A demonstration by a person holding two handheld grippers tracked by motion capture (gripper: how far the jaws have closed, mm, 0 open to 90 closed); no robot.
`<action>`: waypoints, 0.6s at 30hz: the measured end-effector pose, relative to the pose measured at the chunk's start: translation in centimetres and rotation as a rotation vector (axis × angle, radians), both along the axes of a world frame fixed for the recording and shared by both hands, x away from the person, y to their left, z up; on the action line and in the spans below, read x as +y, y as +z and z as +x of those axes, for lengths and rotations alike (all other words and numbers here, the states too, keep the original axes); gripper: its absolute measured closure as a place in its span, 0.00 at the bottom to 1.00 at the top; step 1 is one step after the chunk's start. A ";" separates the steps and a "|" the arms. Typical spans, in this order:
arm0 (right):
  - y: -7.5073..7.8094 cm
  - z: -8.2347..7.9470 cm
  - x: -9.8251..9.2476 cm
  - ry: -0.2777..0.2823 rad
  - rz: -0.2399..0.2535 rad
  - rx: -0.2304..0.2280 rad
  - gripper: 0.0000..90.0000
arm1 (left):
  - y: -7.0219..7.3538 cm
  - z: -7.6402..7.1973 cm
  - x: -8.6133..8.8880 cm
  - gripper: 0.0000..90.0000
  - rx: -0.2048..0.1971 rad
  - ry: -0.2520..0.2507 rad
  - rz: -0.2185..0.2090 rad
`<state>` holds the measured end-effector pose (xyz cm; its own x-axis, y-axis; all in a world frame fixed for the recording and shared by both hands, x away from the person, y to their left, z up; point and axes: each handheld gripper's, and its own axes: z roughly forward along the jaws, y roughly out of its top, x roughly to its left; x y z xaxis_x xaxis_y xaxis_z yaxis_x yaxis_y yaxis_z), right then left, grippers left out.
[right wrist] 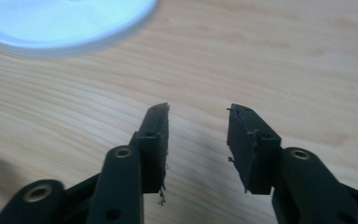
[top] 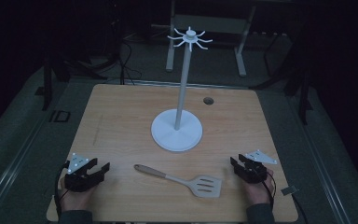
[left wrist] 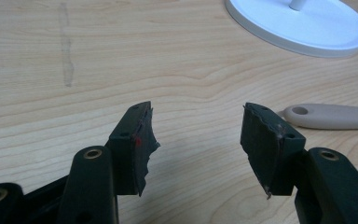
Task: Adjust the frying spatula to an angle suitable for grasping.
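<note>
On the table: a wooden table (top: pixel 121 112) carries a spatula (top: pixel 182 179), a white stand (top: pixel 177 130) and both grippers.
Left gripper: the left gripper (top: pixel 98 170) rests low at the near left corner, held by a hand (top: pixel 74 198); its jaws stand wide apart with nothing between them.
Left fingers: in the left gripper view the fingertips (left wrist: pixel 140 135) frame bare wood, and the left gripper (left wrist: pixel 198 140) points toward the stand's base (left wrist: pixel 326 32).
Right gripper: the right gripper (top: pixel 237 164) sits at the near right corner; its jaws are partly open and empty.
Right fingers: in the right gripper view the right gripper (right wrist: pixel 198 135) hovers over bare wood, with the blurred base (right wrist: pixel 65 23) ahead and to the left of its fingertips.
Spatula: it lies flat between the two grippers, touching neither; its handle end (left wrist: pixel 326 116) lies just beyond the right-hand fingertip in the left gripper view, and its slotted blade (top: pixel 207 186) is near the right gripper.
Stand: upright beyond both sets of fingers, with hooks (top: pixel 189 37) at the top.
</note>
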<state>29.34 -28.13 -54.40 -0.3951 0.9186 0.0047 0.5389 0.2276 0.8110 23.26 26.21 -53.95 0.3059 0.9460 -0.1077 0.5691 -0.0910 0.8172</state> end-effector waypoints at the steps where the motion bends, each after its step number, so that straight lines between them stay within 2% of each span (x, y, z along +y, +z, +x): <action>1: 0.3 -0.2 0.2 0.010 0.013 -0.006 0.62 | 0.0 0.0 0.0 0.50 0.002 0.000 0.002; 5: 0.5 -0.6 0.6 0.046 0.011 -0.014 0.62 | 0.0 0.0 -0.1 0.50 0.011 -0.002 0.016; 6: 0.8 -1.1 1.2 0.080 -0.012 -0.022 0.66 | -0.2 0.0 -0.3 0.50 0.027 -0.005 0.047; 8: 1.1 -1.5 1.4 0.094 -0.019 -0.029 0.70 | -0.2 0.1 -0.4 0.50 0.030 -0.011 0.054; 10: 1.3 -1.7 1.6 0.130 -0.005 -0.027 0.78 | -0.3 0.2 -0.7 0.50 0.038 -0.024 0.069; 12: 1.4 -2.0 1.8 0.168 0.006 -0.032 0.91 | -0.4 0.2 -0.8 0.49 0.043 -0.030 0.080; 14: 1.6 -2.3 2.1 0.189 0.008 -0.034 0.98 | -0.4 0.3 -0.9 0.49 0.046 -0.034 0.092; 18: 2.2 -3.3 3.0 0.300 -0.005 -0.069 1.00 | -0.5 0.3 -1.0 0.49 0.049 -0.031 0.092</action>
<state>26.02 -25.14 -52.15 -0.6478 0.7610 -0.0357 0.3905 0.3719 0.8421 23.55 25.23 -54.43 0.3316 0.9427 -0.0368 0.6042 -0.1823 0.7757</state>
